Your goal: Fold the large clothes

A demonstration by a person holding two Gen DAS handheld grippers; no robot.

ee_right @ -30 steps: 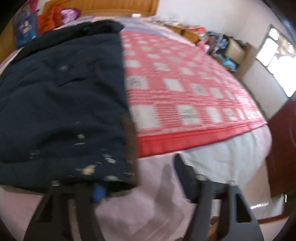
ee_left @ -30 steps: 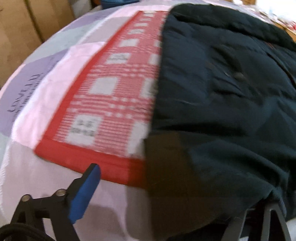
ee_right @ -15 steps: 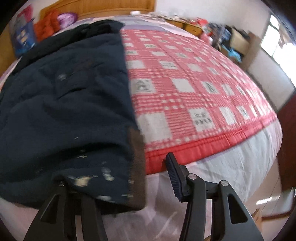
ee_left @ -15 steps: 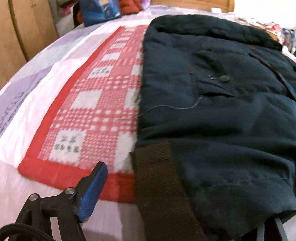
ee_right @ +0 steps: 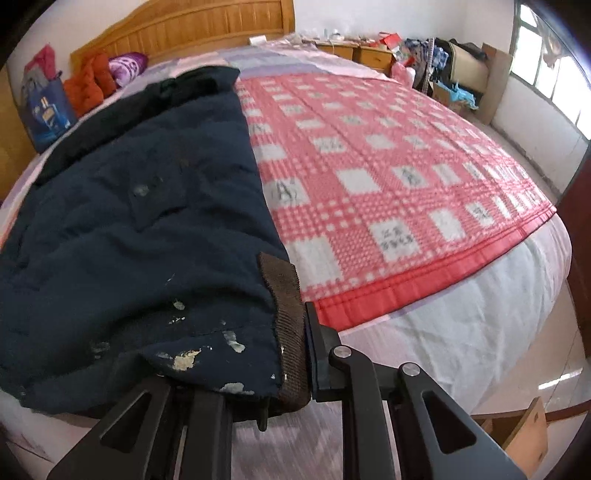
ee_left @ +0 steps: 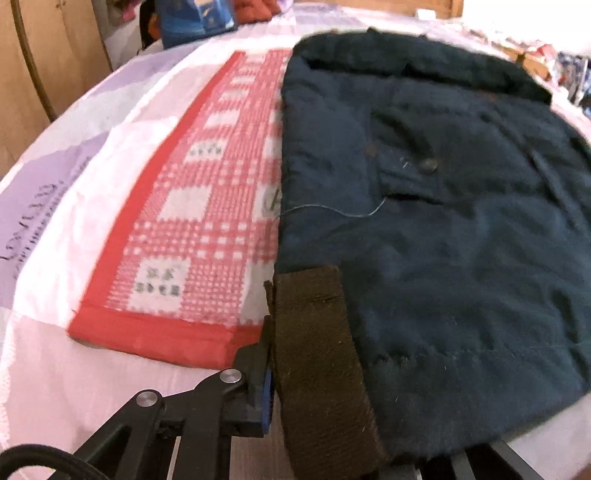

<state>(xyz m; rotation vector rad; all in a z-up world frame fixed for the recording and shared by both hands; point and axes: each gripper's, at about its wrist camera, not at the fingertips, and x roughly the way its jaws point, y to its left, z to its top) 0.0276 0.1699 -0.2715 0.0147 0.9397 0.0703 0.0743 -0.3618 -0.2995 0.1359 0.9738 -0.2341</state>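
Note:
A large dark navy jacket (ee_left: pixel 443 229) lies spread on the bed, collar at the far end. A brown ribbed cuff (ee_left: pixel 317 362) sits at its near hem corner. My left gripper (ee_left: pixel 332 417) is shut on the jacket's near hem at that cuff. In the right wrist view the same jacket (ee_right: pixel 129 229) has pale flecks near the hem and a brown ribbed cuff (ee_right: pixel 288 325) at the corner. My right gripper (ee_right: pixel 258 376) is shut on that hem corner, one finger (ee_right: pixel 317 354) pressed against the cuff.
A red-and-white checked blanket (ee_right: pixel 388 177) covers the bed over a pale pink and lilac sheet (ee_left: pixel 74 177). A wooden headboard (ee_right: pixel 184 29), red clothes (ee_right: pixel 88 85) and a blue bag (ee_right: pixel 48 110) stand at the far end. Cluttered furniture (ee_right: pixel 454 66) lines the right wall.
Both grippers were open around the jacket's near hem corners. They have now closed on the hem at the brown cuffs.

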